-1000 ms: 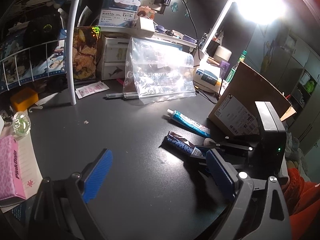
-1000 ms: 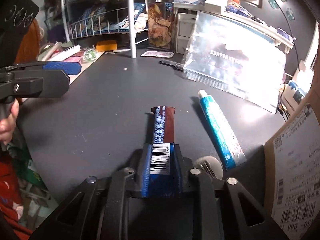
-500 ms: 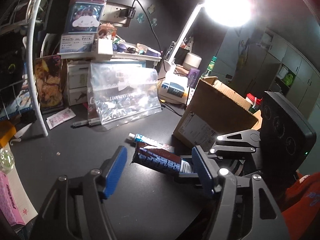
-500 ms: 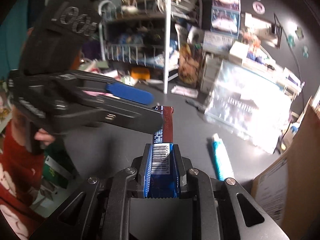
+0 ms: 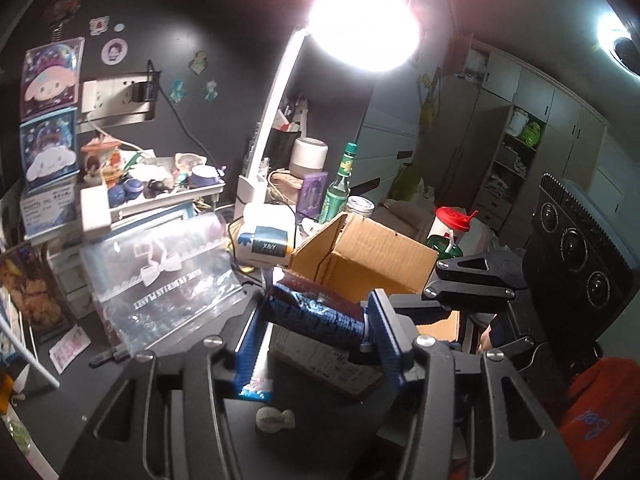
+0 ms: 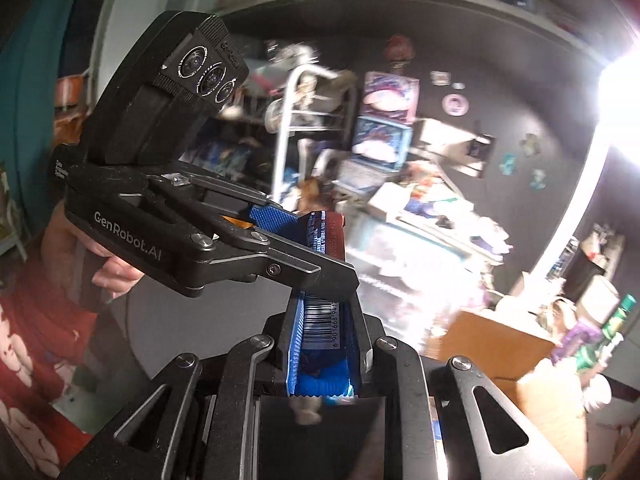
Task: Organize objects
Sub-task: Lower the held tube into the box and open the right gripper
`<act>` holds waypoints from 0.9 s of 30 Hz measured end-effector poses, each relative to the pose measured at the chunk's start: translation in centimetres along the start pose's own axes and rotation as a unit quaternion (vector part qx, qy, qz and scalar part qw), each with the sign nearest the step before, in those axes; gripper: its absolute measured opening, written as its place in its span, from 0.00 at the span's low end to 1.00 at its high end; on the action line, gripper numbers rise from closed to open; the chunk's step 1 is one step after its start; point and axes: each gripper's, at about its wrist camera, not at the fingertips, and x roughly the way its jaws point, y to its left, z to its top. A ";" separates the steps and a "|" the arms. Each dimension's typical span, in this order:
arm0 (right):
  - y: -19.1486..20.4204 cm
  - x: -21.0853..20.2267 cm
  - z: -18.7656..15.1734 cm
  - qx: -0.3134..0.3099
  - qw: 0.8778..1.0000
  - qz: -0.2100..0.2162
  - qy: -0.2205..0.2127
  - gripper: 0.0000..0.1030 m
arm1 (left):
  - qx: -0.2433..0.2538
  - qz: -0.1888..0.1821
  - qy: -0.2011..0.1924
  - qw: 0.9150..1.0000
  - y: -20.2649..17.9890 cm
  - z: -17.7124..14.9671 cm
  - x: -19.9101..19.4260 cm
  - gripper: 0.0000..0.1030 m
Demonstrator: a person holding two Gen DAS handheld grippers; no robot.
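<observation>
My right tool [image 6: 324, 344] stays clamped on the barcode end of the blue snack packet [image 5: 316, 312], which a second ago lay on the table [image 5: 168, 368] and now hangs in the air over its right side, just in front of the open cardboard box [image 5: 372, 248]. My left tool [image 5: 316, 340] has just been closing from wide to narrow around the packet's free end, and its blue pads [image 5: 250, 344] look to be touching the wrapper on both sides. I judge this a two-handed hold, ready to carry the packet on, probably into the box, while the toothpaste tube [image 5: 256, 390] waits below on the table.
</observation>
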 end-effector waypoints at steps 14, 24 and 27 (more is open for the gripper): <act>-12.4 -1.9 -3.1 0.112 0.991 -0.020 0.069 0.13 | 0.005 -0.054 0.125 0.991 -3.2 6.4 13.3 0.39; -15.0 -1.4 -5.6 0.145 0.981 -0.014 0.125 0.14 | 0.007 -0.053 0.172 0.984 -3.9 6.0 16.7 0.43; -15.0 -1.4 -5.8 0.141 0.980 -0.029 0.137 0.28 | 0.026 -0.037 0.167 0.985 -4.5 5.9 16.3 0.79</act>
